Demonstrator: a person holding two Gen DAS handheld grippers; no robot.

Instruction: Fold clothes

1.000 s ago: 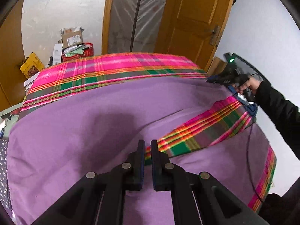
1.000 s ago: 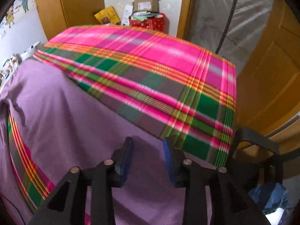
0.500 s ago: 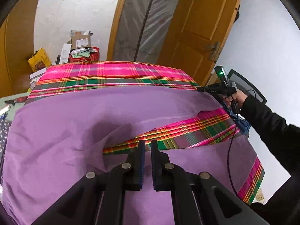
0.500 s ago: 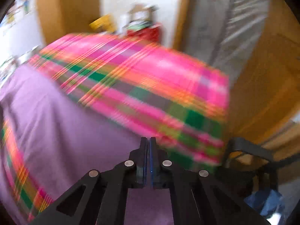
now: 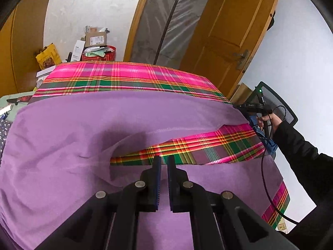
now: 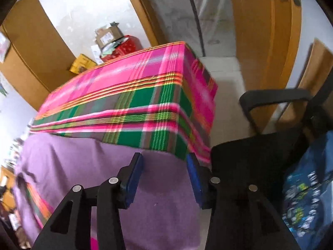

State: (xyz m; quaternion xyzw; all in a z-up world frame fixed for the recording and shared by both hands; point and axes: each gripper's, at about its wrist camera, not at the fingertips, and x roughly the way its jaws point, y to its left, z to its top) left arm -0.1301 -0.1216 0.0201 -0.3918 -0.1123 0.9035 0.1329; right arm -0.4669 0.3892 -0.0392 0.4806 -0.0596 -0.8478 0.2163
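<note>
A large purple garment (image 5: pixel 87 125) lies spread over a table with a pink and green plaid cloth (image 5: pixel 124 77). The garment's near edge is lifted, so a plaid strip (image 5: pixel 208 145) shows in the gap beneath it. My left gripper (image 5: pixel 163 160) is shut on the garment's near edge. My right gripper (image 6: pixel 165 162) is open above the garment's far right corner (image 6: pixel 145 187), by the table's corner. It also shows in the left wrist view (image 5: pixel 249 105), held in a hand at the table's right edge.
A black office chair (image 6: pixel 281 125) with a blue bag (image 6: pixel 308 191) stands right of the table. Boxes and a red tin (image 5: pixel 97 50) sit behind the table by a wooden door (image 5: pixel 224 31). Clutter (image 5: pixel 4 112) lies at the left edge.
My right gripper shut half a second ago and has opened again, swinging toward the table's corner. My left gripper stays shut on the garment and has lifted its edge, widening the plaid gap.
</note>
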